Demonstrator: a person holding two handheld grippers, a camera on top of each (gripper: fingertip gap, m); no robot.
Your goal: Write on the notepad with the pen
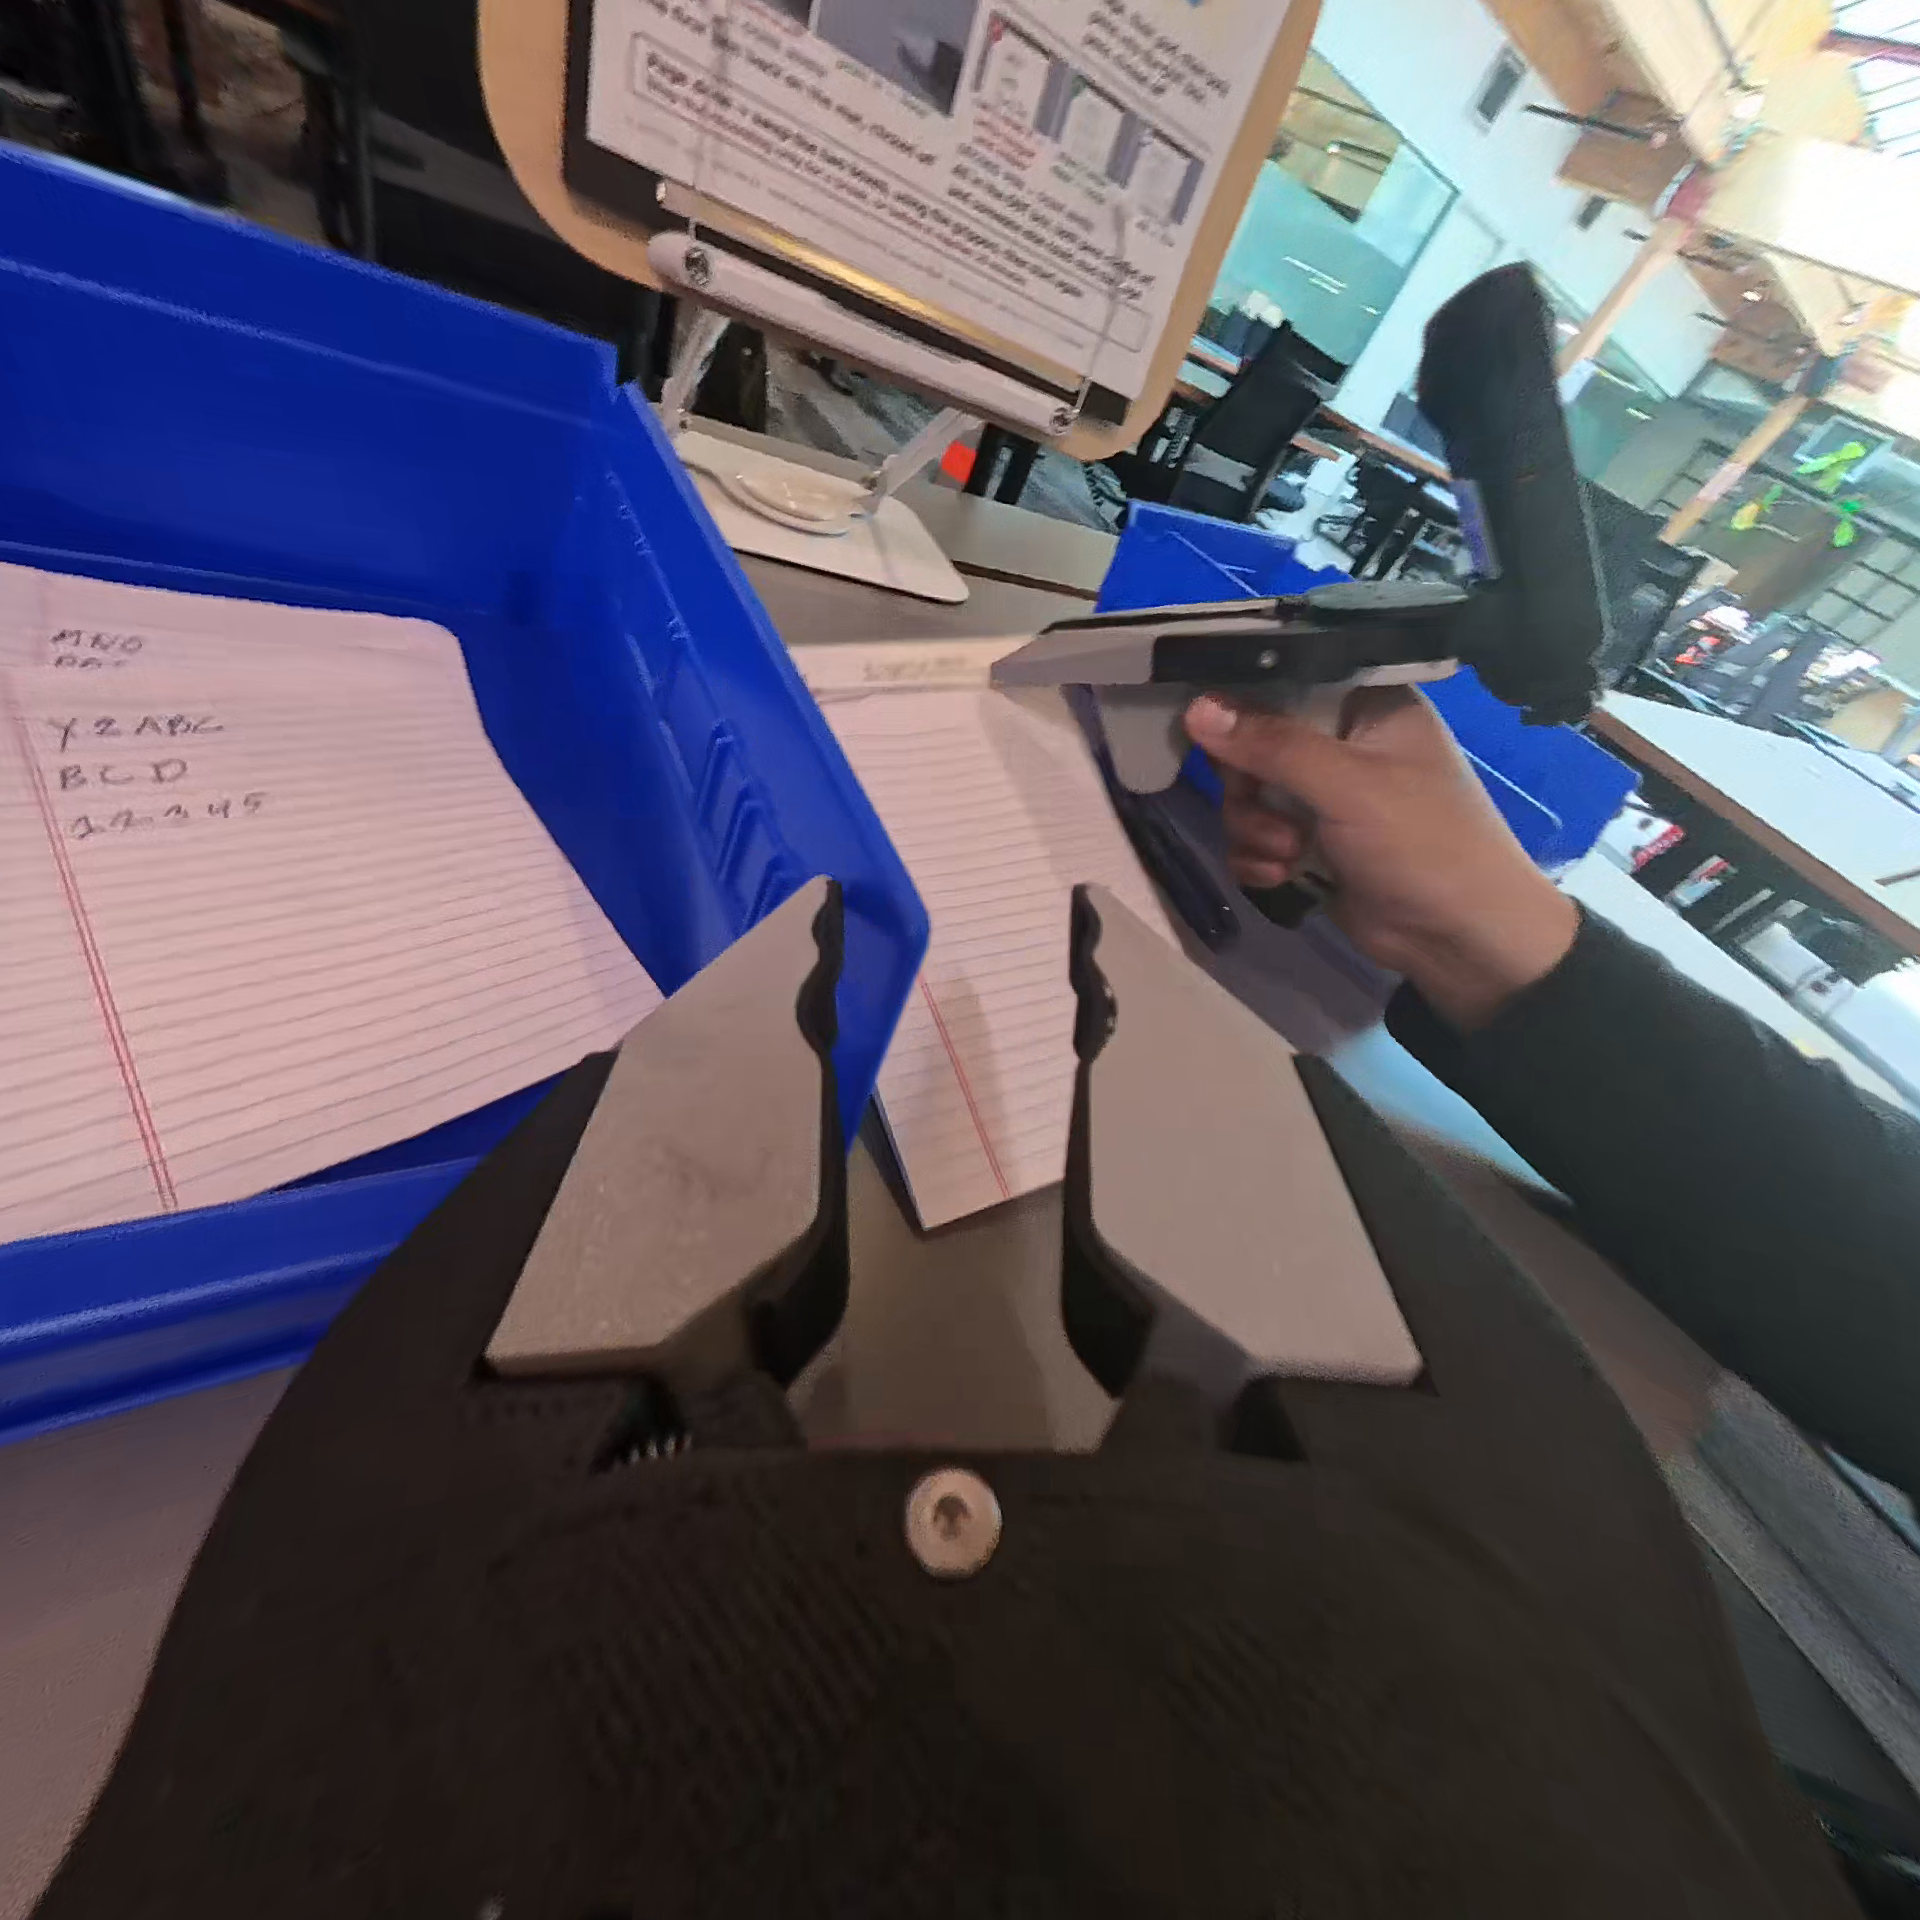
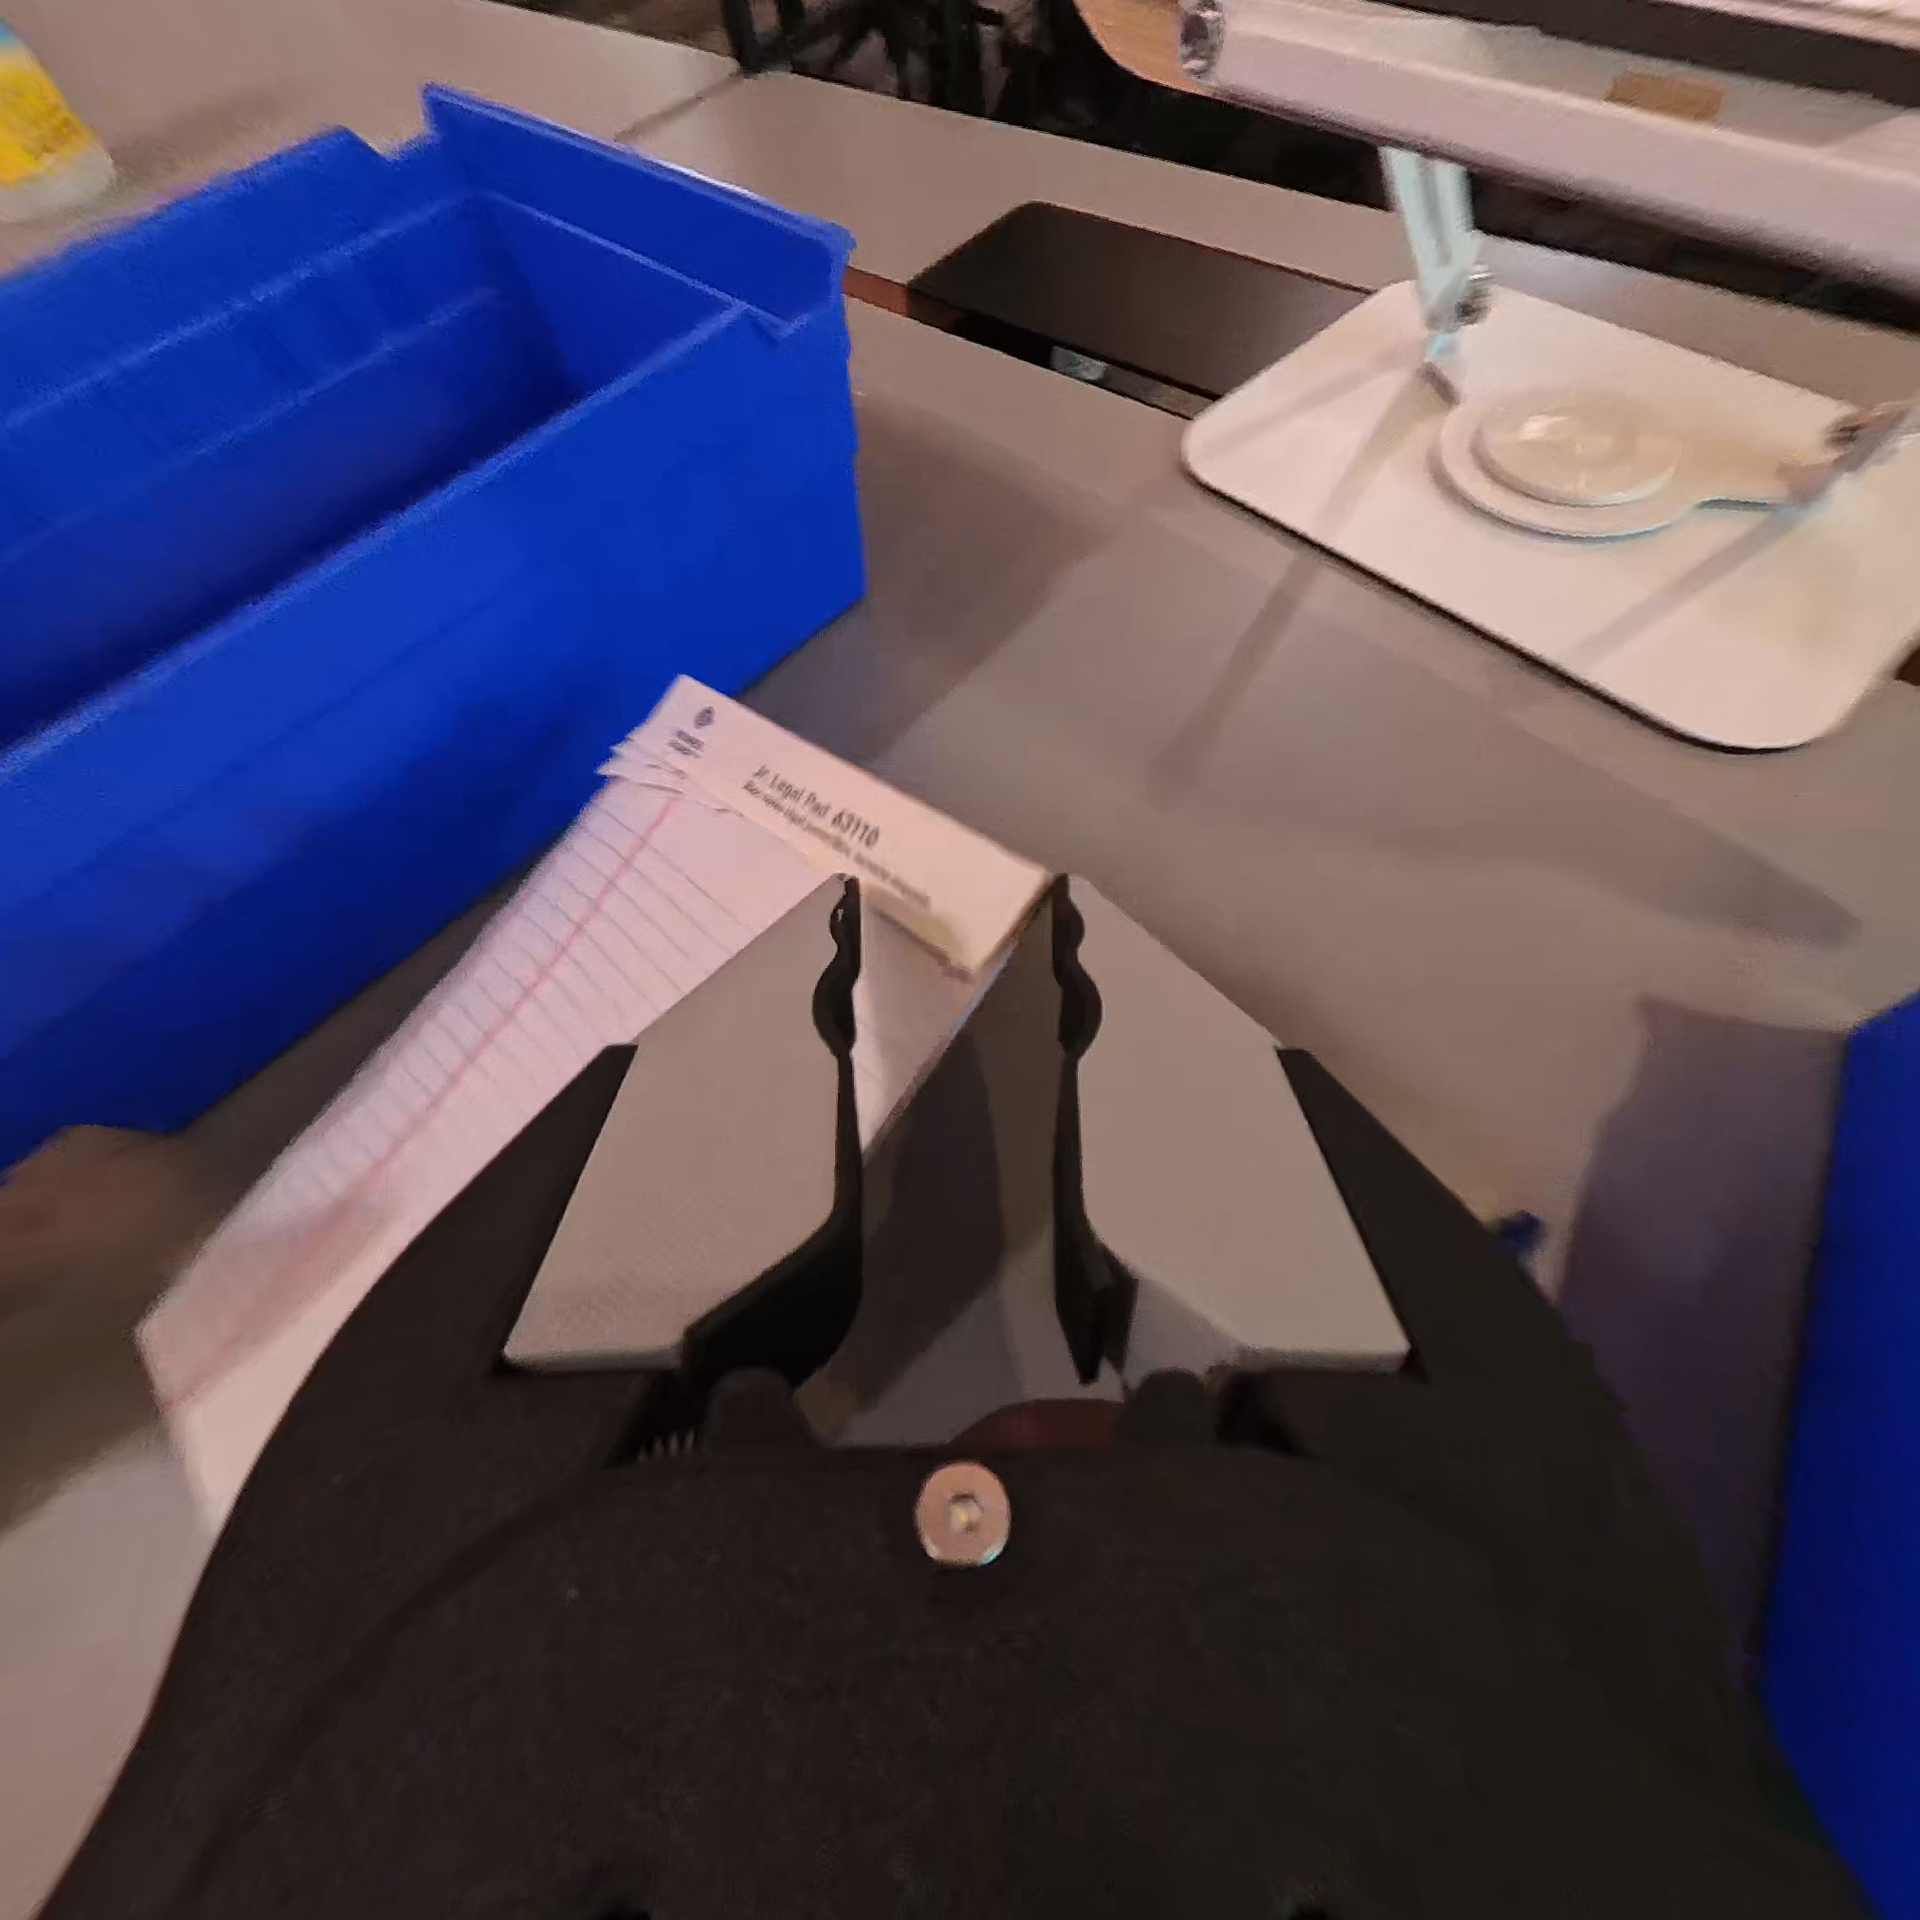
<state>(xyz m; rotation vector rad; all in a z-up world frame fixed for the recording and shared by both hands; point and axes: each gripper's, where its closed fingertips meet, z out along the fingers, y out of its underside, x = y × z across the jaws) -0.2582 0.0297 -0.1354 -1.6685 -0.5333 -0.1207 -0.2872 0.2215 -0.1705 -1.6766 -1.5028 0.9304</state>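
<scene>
A white lined notepad lies on the grey table beside a blue bin; it also shows in the right wrist view. A dark pen lies along the pad's right edge, under the person's hand. My left gripper is open and empty, above the pad's near corner and the bin's corner. My right gripper is open and empty, over the pad's top right corner; in the left wrist view it hovers above the pad. The pen is not visible in the right wrist view.
A blue bin on the left holds loose lined sheets with handwriting; it also shows in the right wrist view. A second blue bin stands right of the pad. A document stand with a white base is behind. My hands' fingertips stand some 20 centimeters from each other.
</scene>
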